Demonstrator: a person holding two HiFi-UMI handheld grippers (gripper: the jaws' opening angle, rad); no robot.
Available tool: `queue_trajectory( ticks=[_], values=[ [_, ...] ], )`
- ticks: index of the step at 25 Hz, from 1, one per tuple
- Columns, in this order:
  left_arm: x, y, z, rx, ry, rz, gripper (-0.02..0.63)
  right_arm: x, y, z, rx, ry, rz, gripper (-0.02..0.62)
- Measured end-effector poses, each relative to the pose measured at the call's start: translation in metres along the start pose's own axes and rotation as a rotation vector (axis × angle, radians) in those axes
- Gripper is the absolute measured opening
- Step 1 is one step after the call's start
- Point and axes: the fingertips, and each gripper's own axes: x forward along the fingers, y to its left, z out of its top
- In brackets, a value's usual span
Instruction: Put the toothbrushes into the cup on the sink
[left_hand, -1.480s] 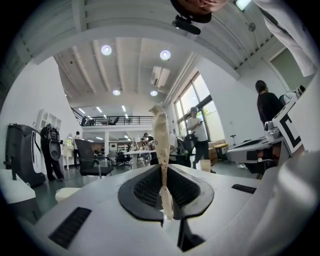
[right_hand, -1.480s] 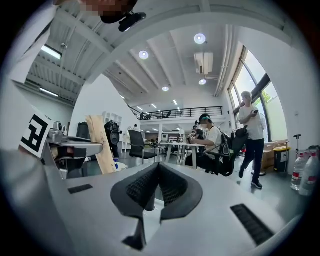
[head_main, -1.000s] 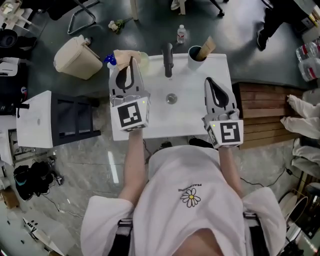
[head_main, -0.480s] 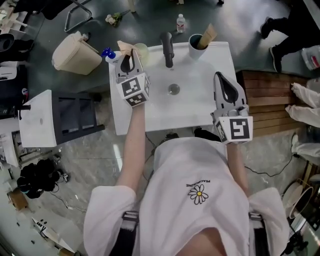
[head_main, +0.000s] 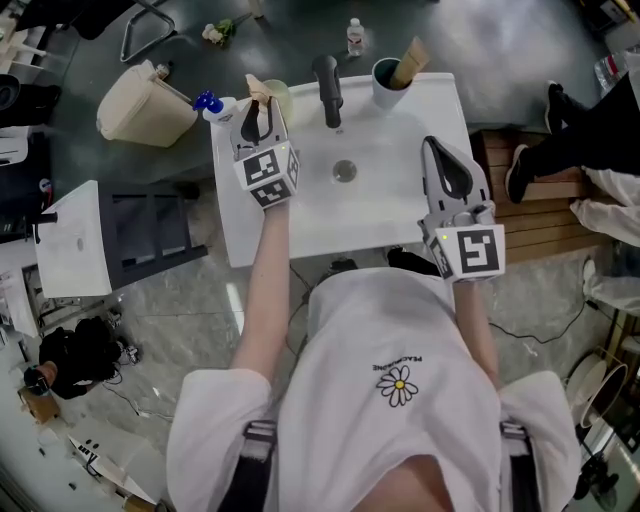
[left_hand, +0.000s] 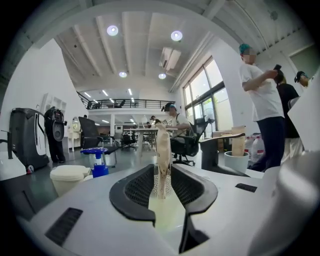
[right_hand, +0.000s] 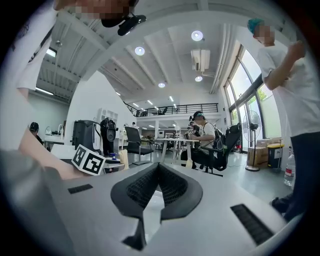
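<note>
A tan toothbrush (left_hand: 163, 150) stands in a pale yellow cup (head_main: 279, 97) at the sink's back left corner. My left gripper (head_main: 257, 108) reaches over that cup, and its jaws are shut on the toothbrush (head_main: 255, 88) near its lower part. A second, white cup (head_main: 384, 88) at the back right of the white sink (head_main: 380, 215) holds another tan toothbrush (head_main: 409, 64); both also show in the left gripper view, the cup (left_hand: 235, 161) with its toothbrush (left_hand: 238, 144). My right gripper (head_main: 431, 145) hovers over the sink's right side, shut and empty (right_hand: 159, 165).
A black faucet (head_main: 326, 88) rises at the back middle, with the drain (head_main: 344, 171) below it. A blue-capped bottle (head_main: 211, 103) sits by the left corner. A cream bin (head_main: 143, 104) lies on the floor to the left, a wooden bench (head_main: 540, 215) to the right. People stand nearby.
My left gripper has moved forward from the sink's left front to the yellow cup and closed around the toothbrush. The right gripper has stayed over the sink's right side.
</note>
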Motion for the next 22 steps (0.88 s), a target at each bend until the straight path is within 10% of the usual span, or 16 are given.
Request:
queue_trajectory(
  ticks=[22],
  values=[
    [-0.034,-0.001,0.128,0.102,-0.274,0.034,0.069,0.018,0.002,0.016,-0.013,-0.064,0.038,0.011]
  ],
)
